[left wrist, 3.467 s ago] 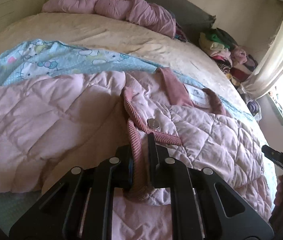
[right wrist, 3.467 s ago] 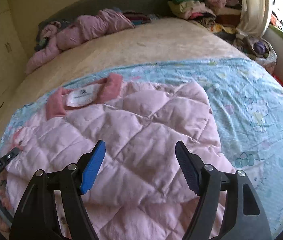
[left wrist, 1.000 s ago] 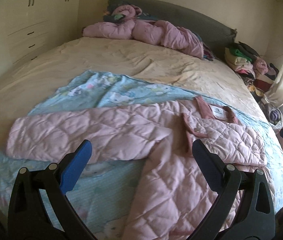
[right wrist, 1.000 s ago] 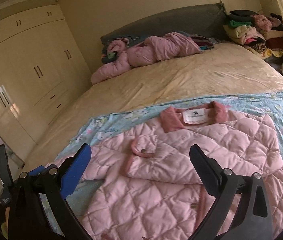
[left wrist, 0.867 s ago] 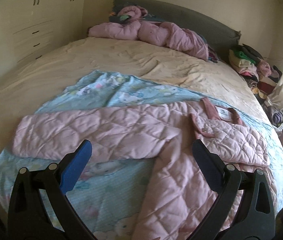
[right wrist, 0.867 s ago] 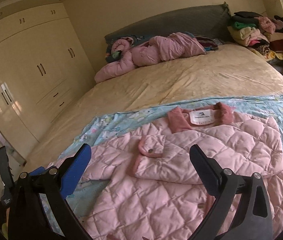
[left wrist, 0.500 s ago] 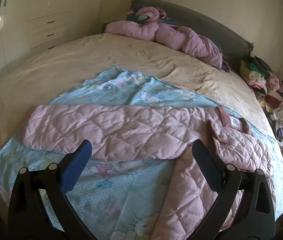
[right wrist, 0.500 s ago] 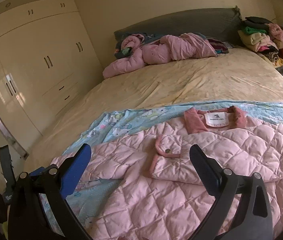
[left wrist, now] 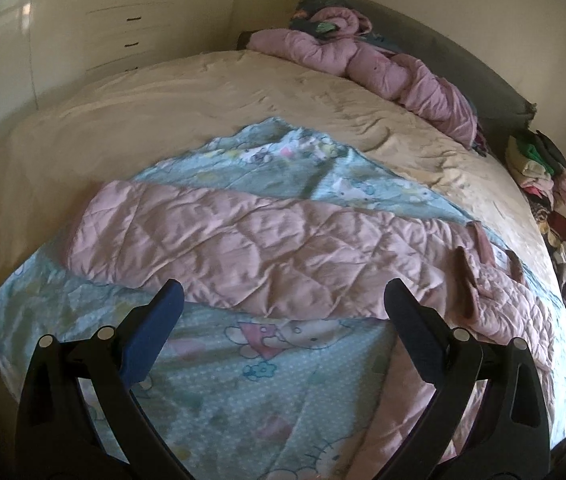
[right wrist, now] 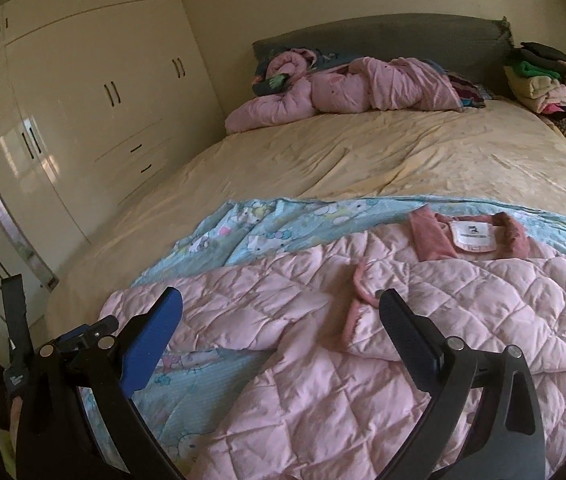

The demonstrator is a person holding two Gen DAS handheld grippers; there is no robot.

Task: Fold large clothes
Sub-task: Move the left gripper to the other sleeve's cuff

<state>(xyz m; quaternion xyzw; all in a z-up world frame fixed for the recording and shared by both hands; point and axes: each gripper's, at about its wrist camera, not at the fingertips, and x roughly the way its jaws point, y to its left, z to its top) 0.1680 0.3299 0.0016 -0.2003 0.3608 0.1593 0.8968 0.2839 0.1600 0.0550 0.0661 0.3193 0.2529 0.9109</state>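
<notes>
A pink quilted jacket point(right wrist: 363, 360) lies on a light blue cartoon blanket point(right wrist: 243, 232) at the near end of the bed. Its right front panel is folded across the body, below the darker pink collar point(right wrist: 471, 236) with a white label. One long sleeve point(left wrist: 223, 240) stretches out flat to the left. My left gripper point(left wrist: 283, 312) hangs open just short of that sleeve, holding nothing. My right gripper point(right wrist: 281, 316) is open above the jacket's middle, also holding nothing. The left gripper's body point(right wrist: 83, 336) shows at the left of the right wrist view.
The bed point(right wrist: 363, 152) has a beige sheet, with a second pink padded garment point(right wrist: 347, 88) bunched at the grey headboard point(right wrist: 383, 36). A stack of folded clothes point(right wrist: 543, 80) stands at the far right. Cream wardrobes point(right wrist: 83, 100) line the left wall.
The left gripper let go of the jacket's front edge and opened. Both grippers pulled back from the bed and swung left, so the outstretched sleeve now fills the left view.
</notes>
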